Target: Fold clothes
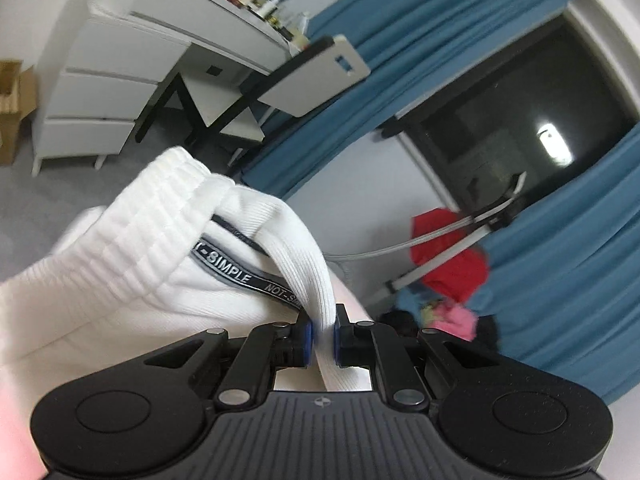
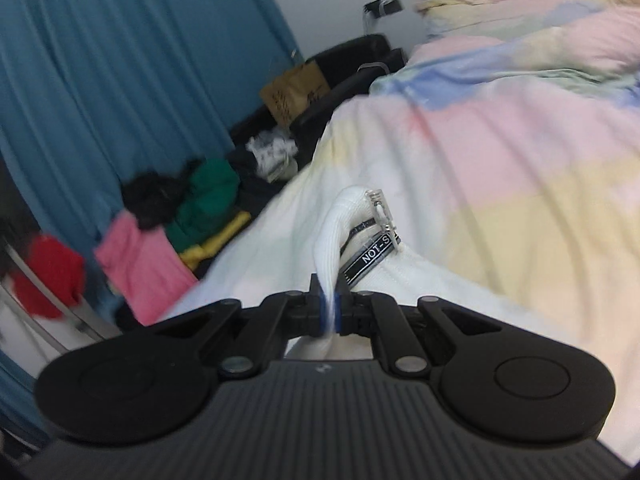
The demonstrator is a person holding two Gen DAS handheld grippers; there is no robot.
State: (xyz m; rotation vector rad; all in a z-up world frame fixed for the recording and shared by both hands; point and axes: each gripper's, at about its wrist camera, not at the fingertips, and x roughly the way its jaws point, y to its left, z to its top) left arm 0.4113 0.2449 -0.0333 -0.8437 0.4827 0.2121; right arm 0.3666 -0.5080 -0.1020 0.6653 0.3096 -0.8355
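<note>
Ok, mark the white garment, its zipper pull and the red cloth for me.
white garment (image 1: 132, 240), left wrist view, on the ribbed collar.
zipper pull (image 2: 383, 210), right wrist view, on the metal tab at the collar's end.
red cloth (image 1: 448, 256), left wrist view, on its middle.

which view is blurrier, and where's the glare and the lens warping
Right wrist view: blurrier, with the clothes pile and pastel bedding smeared, while the right gripper stays fairly sharp. Left wrist view: crisper white garment, with a bright lamp reflection glaring in the dark window; fisheye bends the blue curtain and window frame into arcs.
</note>
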